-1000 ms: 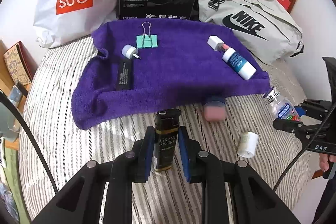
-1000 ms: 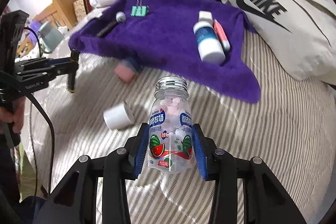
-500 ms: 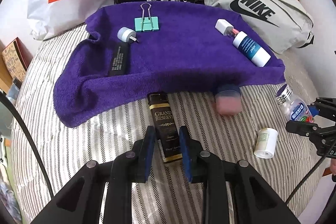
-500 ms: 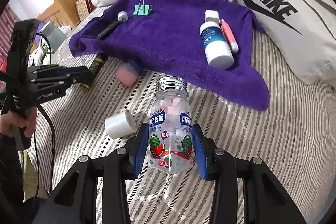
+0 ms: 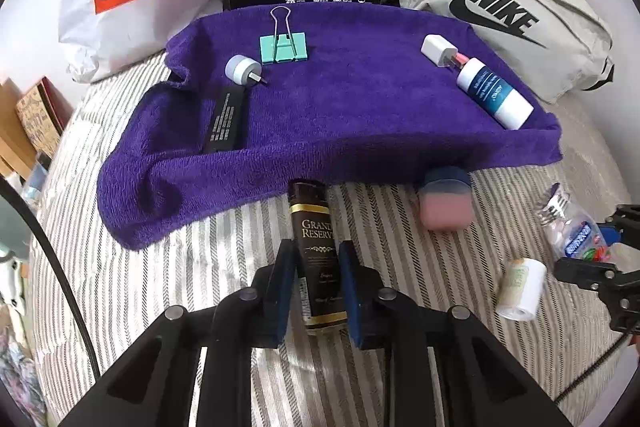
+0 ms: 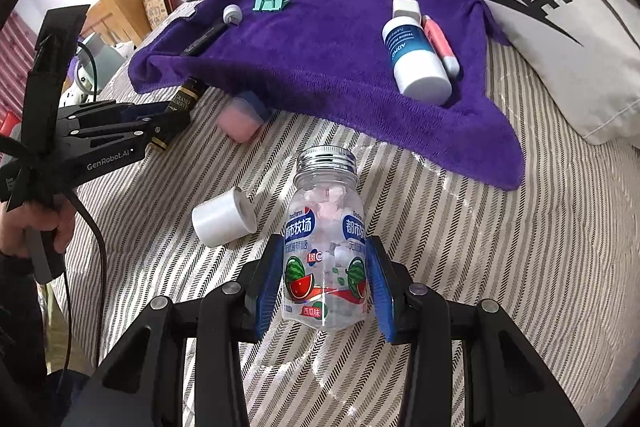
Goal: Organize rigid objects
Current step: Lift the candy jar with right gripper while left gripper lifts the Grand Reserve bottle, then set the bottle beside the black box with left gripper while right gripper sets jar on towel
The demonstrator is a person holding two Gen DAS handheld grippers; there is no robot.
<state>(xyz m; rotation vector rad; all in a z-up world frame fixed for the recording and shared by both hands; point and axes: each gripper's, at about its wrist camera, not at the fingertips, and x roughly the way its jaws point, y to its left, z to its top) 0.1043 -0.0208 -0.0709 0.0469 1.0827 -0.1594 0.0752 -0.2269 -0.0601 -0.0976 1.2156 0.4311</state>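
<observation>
Purple towel lies at 12 o'clock. Left gripper fingers closing on the dark lighter, long axis toward it; right gripper clamps the candy bottle over the striped bed.

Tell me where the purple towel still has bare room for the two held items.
The purple towel is widest open in its middle, between the teal binder clip and the white-and-blue bottle. Its front strip is also bare. The left edge is crowded: grey plug, black bar. The right end holds the bottle and white adapter.
</observation>
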